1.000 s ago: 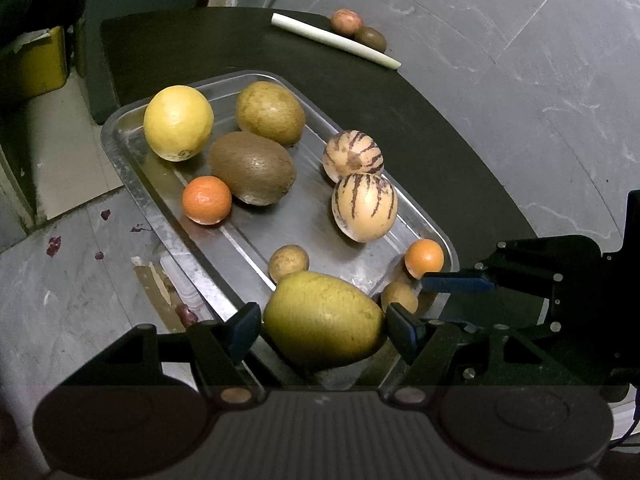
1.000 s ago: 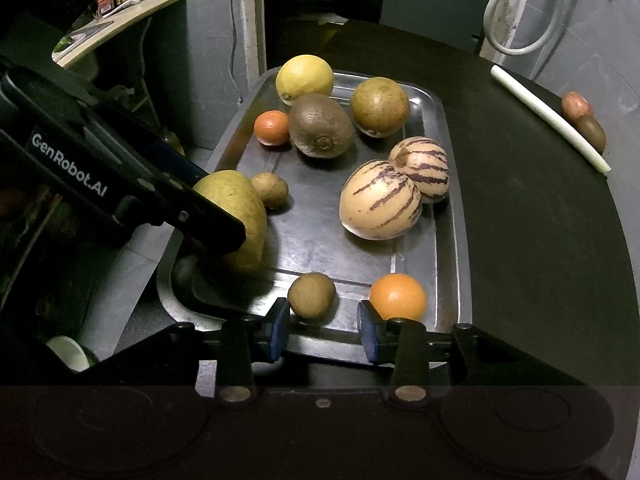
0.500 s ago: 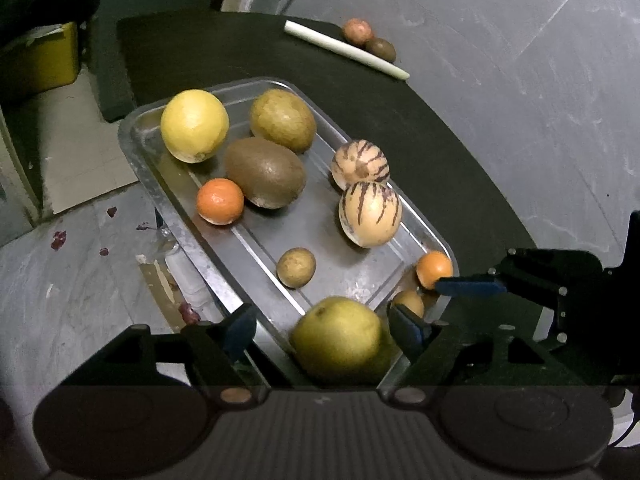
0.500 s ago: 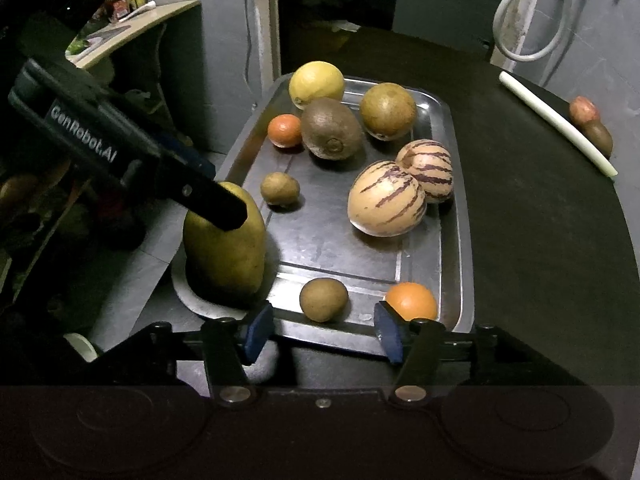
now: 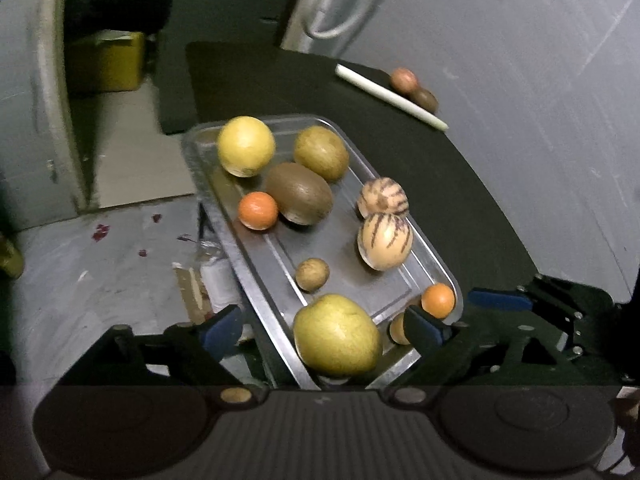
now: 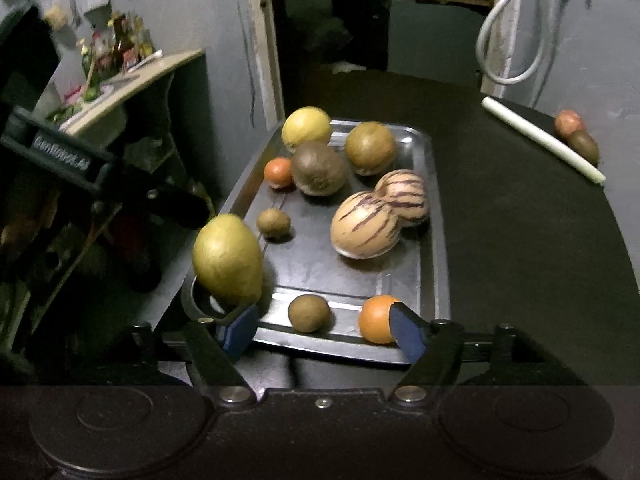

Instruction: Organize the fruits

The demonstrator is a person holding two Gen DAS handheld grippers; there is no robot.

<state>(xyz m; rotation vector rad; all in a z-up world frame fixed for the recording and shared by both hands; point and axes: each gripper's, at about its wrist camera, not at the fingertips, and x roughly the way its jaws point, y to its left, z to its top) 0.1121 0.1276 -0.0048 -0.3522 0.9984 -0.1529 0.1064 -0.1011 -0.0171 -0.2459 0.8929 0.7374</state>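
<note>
Both jaws have just opened; the mango (image 5: 337, 335) (seemingly freed) stands on the tray (image 6: 434, 240).

A dark, matte surface (image 6: 520, 248) with a curved edge carries a metal tray (image 6: 434, 216), which sits at its left side as the right wrist view shows it, one short end at the near edge. Well apart from the tray, toward the far right, a pale stick (image 6: 540, 138) lies slantwise. Just beyond it two small fruits touch each other: a reddish one (image 6: 568, 123) and a brown one (image 6: 583, 146).
</note>
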